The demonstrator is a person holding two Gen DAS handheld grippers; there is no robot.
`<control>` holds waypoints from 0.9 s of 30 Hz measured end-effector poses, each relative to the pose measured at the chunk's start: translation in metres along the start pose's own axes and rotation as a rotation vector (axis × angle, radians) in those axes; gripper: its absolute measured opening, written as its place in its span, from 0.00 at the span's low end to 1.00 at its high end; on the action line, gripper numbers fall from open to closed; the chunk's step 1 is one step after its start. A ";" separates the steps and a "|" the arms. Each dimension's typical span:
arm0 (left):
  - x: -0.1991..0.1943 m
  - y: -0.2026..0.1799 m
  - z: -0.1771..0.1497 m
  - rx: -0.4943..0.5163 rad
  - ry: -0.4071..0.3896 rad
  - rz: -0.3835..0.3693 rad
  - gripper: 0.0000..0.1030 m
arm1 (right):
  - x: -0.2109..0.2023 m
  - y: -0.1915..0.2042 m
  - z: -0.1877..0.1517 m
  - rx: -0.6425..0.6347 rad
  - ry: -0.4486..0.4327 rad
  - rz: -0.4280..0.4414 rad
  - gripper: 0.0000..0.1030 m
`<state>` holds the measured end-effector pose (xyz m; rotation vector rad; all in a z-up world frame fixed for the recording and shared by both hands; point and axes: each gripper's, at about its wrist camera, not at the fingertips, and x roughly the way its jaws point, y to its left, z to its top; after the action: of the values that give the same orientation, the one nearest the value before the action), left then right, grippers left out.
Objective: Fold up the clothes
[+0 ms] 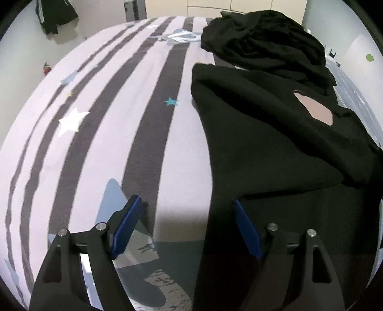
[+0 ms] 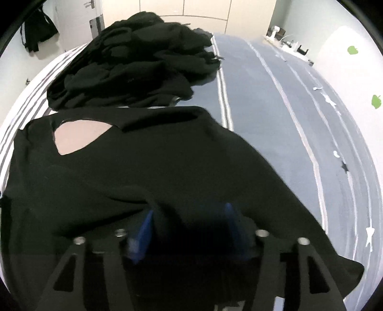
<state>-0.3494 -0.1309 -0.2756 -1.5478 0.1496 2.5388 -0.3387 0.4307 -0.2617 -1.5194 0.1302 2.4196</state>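
A: Start nearest. How do the tools stand against the spread black knit garment (image 1: 275, 148)?

B: The left gripper (image 1: 186, 205), black-armed with blue ribbed pads, has its jaws wide apart with nothing between them. Its left pad (image 1: 126, 224) hangs over the bedcover; its right pad (image 1: 246, 229) sits just over the garment's near left edge. So that edge runs between the two fingers, but neither pad presses on it.

A: And the other one?

B: The right gripper (image 2: 189, 215) is blurred. Its blue pads stand apart above the garment's near part, with dark cloth beneath and around them. A raised fold lies just beside the left pad (image 2: 143, 229). The jaws are parted, and I can't see cloth pinched in them.

A: Where does the garment itself lie?

B: Flat on the striped bedcover (image 1: 100, 134), pale with grey bands and star prints to the garment's left, blue-grey with thin white lines to its right. Its neck opening (image 2: 79, 136) shows pale pinkish bedding through it, on the garment's far side from both grippers.

A: Beyond it?

B: A crumpled heap of black clothes (image 2: 134, 64) touches the garment's far edge. Further off, a dark piece with white stripes (image 1: 52, 14) hangs on the wall, and green apple stickers (image 2: 375, 101) mark the wall to the garment's right.
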 end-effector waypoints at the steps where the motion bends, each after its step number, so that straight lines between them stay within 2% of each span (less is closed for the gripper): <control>1: -0.002 0.000 -0.001 -0.005 -0.005 0.008 0.73 | -0.002 -0.003 -0.005 -0.005 0.003 -0.005 0.66; 5: -0.007 0.006 -0.002 -0.039 -0.011 0.042 0.73 | -0.009 -0.018 -0.026 -0.015 0.032 -0.030 0.67; 9: -0.005 0.011 -0.001 -0.062 0.004 0.048 0.74 | -0.021 -0.053 -0.035 0.048 0.033 -0.100 0.67; 12: -0.005 0.003 -0.004 -0.049 0.001 0.031 0.73 | -0.028 -0.074 -0.044 0.164 0.027 -0.034 0.67; 19: -0.006 -0.005 -0.004 -0.054 -0.015 -0.013 0.73 | -0.016 -0.022 -0.059 0.184 0.046 0.098 0.66; 23: 0.002 -0.010 -0.006 -0.044 -0.007 -0.030 0.73 | 0.003 -0.006 -0.054 0.269 0.034 0.114 0.66; 24: 0.004 -0.013 -0.007 -0.029 -0.003 -0.025 0.67 | 0.006 -0.005 -0.053 0.280 0.029 0.114 0.66; 25: 0.006 -0.016 -0.009 -0.014 0.001 -0.022 0.54 | 0.009 -0.003 -0.053 0.283 0.028 0.108 0.63; 26: 0.008 -0.018 -0.011 0.002 0.006 -0.020 0.48 | 0.015 -0.001 -0.052 0.278 0.036 0.094 0.53; 27: 0.010 -0.021 -0.014 0.017 0.010 -0.017 0.40 | 0.022 0.000 -0.051 0.262 0.055 0.068 0.21</control>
<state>-0.3379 -0.1117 -0.2906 -1.5489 0.1583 2.5102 -0.3031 0.4228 -0.3038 -1.4827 0.4962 2.3028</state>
